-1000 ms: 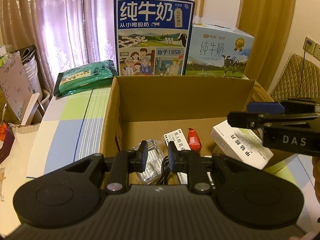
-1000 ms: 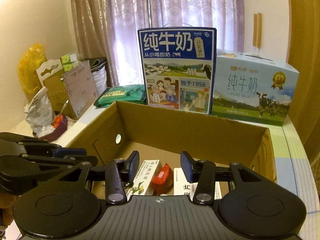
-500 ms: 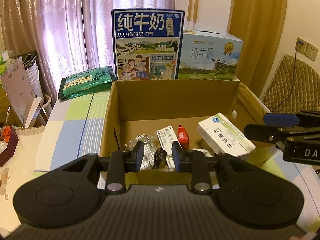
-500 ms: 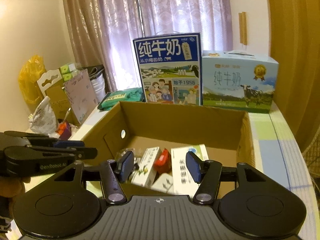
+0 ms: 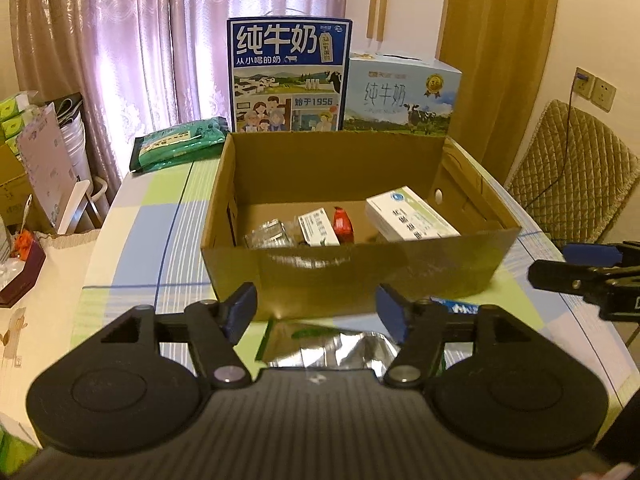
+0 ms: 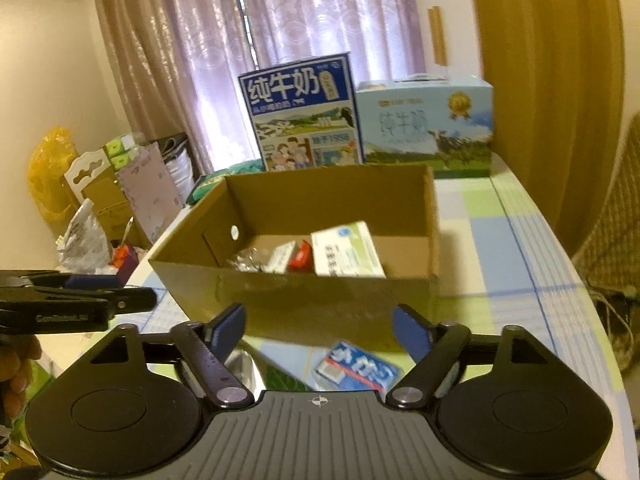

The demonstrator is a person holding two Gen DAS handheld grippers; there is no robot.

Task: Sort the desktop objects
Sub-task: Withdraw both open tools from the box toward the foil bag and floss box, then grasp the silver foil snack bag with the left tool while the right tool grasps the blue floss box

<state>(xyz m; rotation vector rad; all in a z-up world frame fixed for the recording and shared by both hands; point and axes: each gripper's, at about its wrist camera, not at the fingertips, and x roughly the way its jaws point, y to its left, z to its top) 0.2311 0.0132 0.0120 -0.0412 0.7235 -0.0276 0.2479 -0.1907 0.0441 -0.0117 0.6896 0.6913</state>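
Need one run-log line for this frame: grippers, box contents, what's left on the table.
left gripper open, empty | right gripper open, empty | cardboard box: white carton, red packet | table: foil pouch, blue packet

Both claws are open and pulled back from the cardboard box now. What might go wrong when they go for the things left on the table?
The silver foil pack lies right against the cardboard box, so the open left claw might bump the box wall. The foil looks slick and flat, so it may slip. The blue packet sits close by, beneath the right claw, and the two claws could crowd each other.
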